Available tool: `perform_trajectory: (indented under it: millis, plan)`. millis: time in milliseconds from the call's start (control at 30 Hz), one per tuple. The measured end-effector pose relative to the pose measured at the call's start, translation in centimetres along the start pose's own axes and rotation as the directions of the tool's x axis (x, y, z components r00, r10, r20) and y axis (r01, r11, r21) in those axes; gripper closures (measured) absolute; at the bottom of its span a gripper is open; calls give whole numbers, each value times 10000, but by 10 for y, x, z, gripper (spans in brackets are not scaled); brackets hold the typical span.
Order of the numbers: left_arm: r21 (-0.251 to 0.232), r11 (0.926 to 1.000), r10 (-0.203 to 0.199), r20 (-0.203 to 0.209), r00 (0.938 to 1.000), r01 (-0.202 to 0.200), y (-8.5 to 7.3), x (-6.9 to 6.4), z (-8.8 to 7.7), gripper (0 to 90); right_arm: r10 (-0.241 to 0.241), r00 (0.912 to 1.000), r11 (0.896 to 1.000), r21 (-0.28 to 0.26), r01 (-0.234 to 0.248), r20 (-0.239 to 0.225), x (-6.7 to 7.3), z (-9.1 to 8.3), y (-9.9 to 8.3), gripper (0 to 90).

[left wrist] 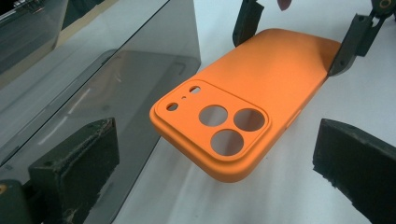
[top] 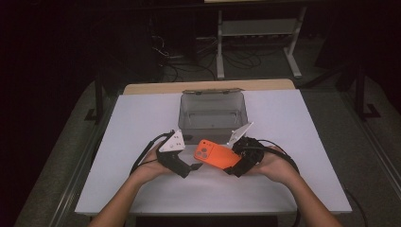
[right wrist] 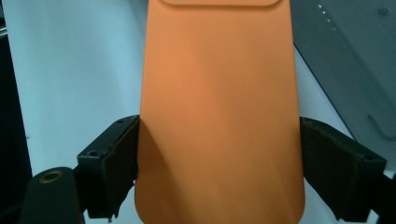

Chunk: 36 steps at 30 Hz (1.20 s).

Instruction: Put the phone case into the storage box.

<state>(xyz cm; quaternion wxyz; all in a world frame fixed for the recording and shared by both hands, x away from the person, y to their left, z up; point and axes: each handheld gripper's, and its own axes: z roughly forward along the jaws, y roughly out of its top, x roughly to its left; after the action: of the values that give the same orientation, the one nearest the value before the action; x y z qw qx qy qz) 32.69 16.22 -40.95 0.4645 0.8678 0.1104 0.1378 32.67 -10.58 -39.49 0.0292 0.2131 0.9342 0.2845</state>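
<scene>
An orange phone case (top: 215,154) with round camera cut-outs hangs a little above the white table (top: 293,137), just in front of a grey box. My right gripper (top: 236,165) is shut on it, one jaw pressed against each long side of its plain end (right wrist: 219,140). My left gripper (top: 189,168) is open at the case's camera end (left wrist: 224,126). Its jaws stand wide apart on either side of that end, with gaps showing between them and the case. In the left gripper view, the right gripper's fingers (left wrist: 350,46) clamp the far end.
An open, translucent grey box (top: 213,124) stands at the middle back of the table, right behind the case and both grippers; its wall (left wrist: 116,93) is close on my left gripper's left side. The table's wooden edge (top: 156,88) runs behind it. Cables trail from both grippers.
</scene>
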Motion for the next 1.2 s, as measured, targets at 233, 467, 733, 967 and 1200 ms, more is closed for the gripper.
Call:
perform_trajectory:
  millis: [233,467,733,967,1200]
  plan:
    - [90,9996,283,-34,9996,-282,0,-2,0,0,12,10000,10000,-15,-12,7,0,0,0,159]
    - [160,9982,588,-147,9982,-585,0,-3,1,0,25,10000,10000,-9,-25,5,0,0,0,159]
    - [315,9951,944,-289,9951,-935,0,-5,1,0,2,10000,10000,-27,-2,16,0,0,0,159]
    - [477,9908,1289,-431,9907,-1269,0,-7,2,1,35,10000,10000,-19,-35,13,0,0,0,159]
    - [719,9822,1780,-582,9823,-1737,1,-10,2,0,32,10000,10000,-18,-32,42,-1,0,0,159]
